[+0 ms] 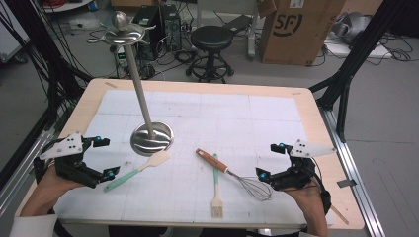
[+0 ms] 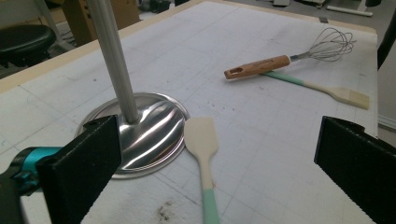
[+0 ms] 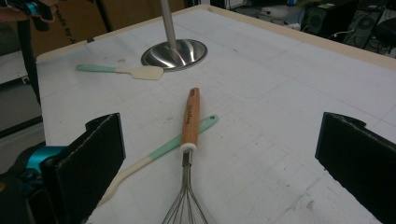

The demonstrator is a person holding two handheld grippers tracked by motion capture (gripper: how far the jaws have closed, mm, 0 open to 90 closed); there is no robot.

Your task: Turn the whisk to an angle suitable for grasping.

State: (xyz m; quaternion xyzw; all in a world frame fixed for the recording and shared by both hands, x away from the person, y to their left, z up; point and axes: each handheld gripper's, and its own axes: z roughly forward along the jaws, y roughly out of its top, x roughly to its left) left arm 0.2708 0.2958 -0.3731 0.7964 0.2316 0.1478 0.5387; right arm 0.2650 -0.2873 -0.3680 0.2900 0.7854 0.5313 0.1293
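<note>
A cream spatula with a mint handle point(image 1: 137, 170) point(image 2: 201, 140) lies just in front of my open left gripper point(image 1: 106, 158) point(image 2: 217, 158), its blade touching the round base of a metal stand point(image 1: 151, 138) point(image 2: 149, 135). A whisk with a wooden handle point(image 1: 232, 173) point(image 3: 190, 119) lies across a mint-handled pastry brush point(image 1: 216, 190) point(image 3: 163, 149) near the front centre. My right gripper point(image 1: 269, 160) point(image 3: 219, 158) stands open just right of the whisk's wires, with nothing between its jaws. Both grippers hover low over the white mat point(image 1: 257, 118).
The stand's tall pole leans up to a hooked top point(image 1: 123, 34) beyond the table's far left edge. A black stool point(image 1: 211, 39) and a cardboard box point(image 1: 296, 29) stand on the floor behind the table. Black frame posts point(image 1: 346, 74) flank both sides.
</note>
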